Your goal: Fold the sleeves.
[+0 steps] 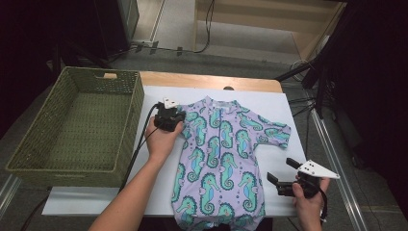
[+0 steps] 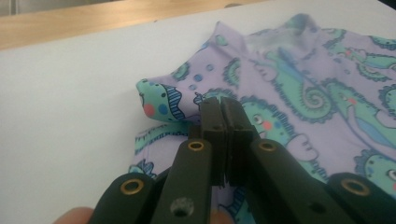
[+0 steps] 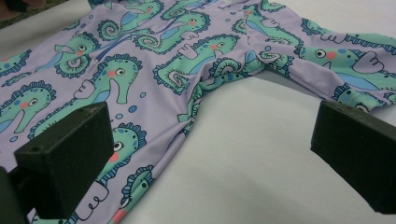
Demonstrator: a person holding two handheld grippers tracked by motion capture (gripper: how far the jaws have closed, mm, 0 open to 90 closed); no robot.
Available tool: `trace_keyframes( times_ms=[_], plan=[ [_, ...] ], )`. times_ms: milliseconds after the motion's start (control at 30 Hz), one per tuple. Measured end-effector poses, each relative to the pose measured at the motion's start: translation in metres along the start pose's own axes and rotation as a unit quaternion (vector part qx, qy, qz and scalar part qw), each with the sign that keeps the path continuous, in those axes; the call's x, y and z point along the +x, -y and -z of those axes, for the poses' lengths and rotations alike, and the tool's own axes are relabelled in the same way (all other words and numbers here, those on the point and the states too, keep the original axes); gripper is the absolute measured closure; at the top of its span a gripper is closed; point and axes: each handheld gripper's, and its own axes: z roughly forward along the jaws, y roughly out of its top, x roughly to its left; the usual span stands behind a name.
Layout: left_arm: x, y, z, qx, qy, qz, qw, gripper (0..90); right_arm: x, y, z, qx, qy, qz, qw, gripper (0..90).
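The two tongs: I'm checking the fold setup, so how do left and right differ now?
The left tongs are shut on the sleeve of the seahorse suit; the right tongs stand open with nothing between them. The left sit at the suit's shoulder, the right off its lower edge over the white sheet. Both are hand-held and black.

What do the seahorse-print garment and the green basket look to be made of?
Garment: thin, smooth, stretchy-looking fabric, probably swimwear knit; it creases softly and has a slight sheen. Basket: woven fibre or plastic wicker, matt olive green; an open weave with gaps shows in its walls.
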Motion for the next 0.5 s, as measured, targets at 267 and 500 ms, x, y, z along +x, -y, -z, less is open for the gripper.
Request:
trace_keyframes(
  times_ms=[267, 500],
  plan=[
    [-0.025, 0.000, -0.023, 0.017, 0.035, -0.027, 0.9989, 87.7, -0.001, 0.001, -0.001, 0.001, -0.001, 0.000, 1.0000, 0.0],
    [-0.020, 0.001, -0.023, 0.010, 0.091, -0.010, 0.9957, 62.5, -0.002, 0.002, -0.001, 0.000, -0.001, -0.002, 1.0000, 0.0]
  ],
)
